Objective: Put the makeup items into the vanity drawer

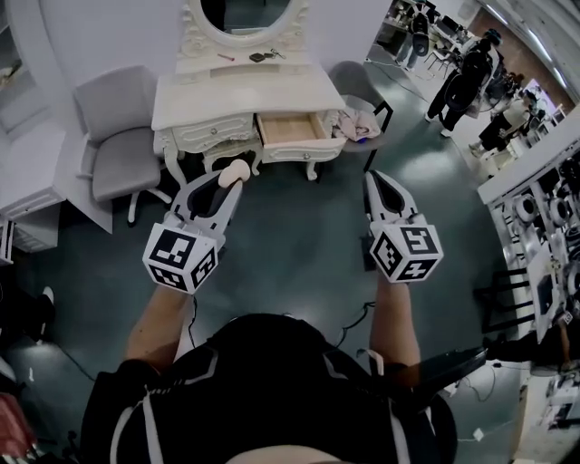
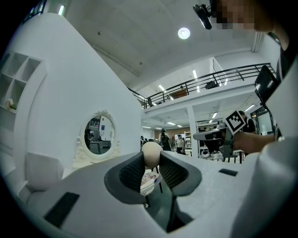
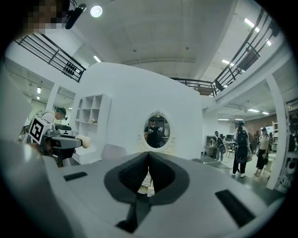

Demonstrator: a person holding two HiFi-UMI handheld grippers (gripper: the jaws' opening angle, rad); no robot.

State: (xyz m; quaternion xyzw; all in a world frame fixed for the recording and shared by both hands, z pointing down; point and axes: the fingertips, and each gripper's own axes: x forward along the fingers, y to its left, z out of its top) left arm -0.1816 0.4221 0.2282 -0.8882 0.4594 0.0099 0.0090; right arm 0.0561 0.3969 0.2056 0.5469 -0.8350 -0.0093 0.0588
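Where pad tips of L gripper (image 1: 233, 178) close in, clamped on beige makeup sponge (image 2: 151, 154), held above floor. R gripper (image 1: 381, 178): jaws together, empty. Ahead, well apart: vanity (image 1: 245, 91) w/ drawer (image 1: 290, 130) pulled open; small items (image 1: 259, 56) on top by mirror (image 1: 249, 14).

Lab hall, mezzanine (image 2: 209, 80), workbenches (image 1: 535, 186), staged vanity (image 1: 240, 95)
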